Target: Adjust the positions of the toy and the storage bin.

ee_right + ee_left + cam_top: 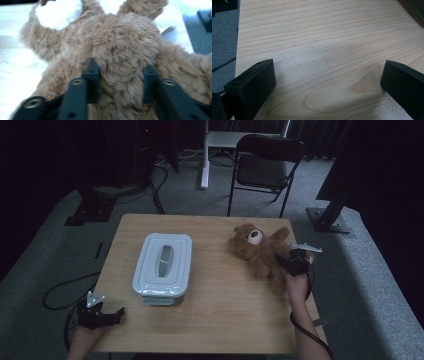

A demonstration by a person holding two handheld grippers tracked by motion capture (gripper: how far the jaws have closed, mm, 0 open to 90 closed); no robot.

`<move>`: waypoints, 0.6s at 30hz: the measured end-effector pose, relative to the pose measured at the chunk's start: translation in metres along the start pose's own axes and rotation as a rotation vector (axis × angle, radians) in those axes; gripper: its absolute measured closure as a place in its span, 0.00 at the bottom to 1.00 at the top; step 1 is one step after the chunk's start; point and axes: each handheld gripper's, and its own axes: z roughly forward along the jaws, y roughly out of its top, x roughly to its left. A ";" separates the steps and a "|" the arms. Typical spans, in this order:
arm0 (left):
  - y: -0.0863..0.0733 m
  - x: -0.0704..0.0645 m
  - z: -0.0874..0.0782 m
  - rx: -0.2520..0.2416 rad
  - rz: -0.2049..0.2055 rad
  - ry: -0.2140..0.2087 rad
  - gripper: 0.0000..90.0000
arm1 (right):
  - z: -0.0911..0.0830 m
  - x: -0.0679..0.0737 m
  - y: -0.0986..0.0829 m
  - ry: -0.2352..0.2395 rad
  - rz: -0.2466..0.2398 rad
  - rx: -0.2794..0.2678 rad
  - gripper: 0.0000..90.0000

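A brown teddy bear (261, 251) lies on its back at the right of the table (215, 320) in the high view, head toward the upper left of the frame, legs toward the lower right. The right gripper (292, 265) sits at the bear's lower body, held by a hand (297, 287) that comes up from the lower right. In the right gripper view the bear (120, 50) takes up most of the frame, its white muzzle at the upper left, and the two black fingers (92, 75) press into the fur on either side of a bulge of its body: they are partly closed and have hold of the bear.

The left gripper (100, 312) is at the lower left of the high view, at the table's near left corner, well apart from the bear. In the left gripper view its fingers (252, 85) stand wide apart at the frame's lower corners, with bare wood (324, 62) between them and nothing held.

A pale lidded box (162, 264) stands left of centre on the table, between the two grippers. A dark folding chair (265, 167) stands on the carpet beyond the table, at the top of the frame.
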 end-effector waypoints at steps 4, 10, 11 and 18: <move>0.000 0.000 0.000 0.000 0.000 0.000 0.01 | -0.005 -0.003 -0.006 -0.001 -0.022 0.016 0.43; 0.000 0.000 0.000 0.000 0.000 0.000 0.01 | -0.020 0.004 -0.005 -0.021 -0.108 -0.013 0.41; 0.000 0.000 0.000 0.000 0.000 0.000 0.01 | -0.022 0.003 -0.005 -0.005 -0.112 -0.018 0.40; 0.000 0.000 0.000 0.000 0.000 0.000 0.01 | -0.040 -0.006 -0.020 0.011 -0.101 0.035 0.33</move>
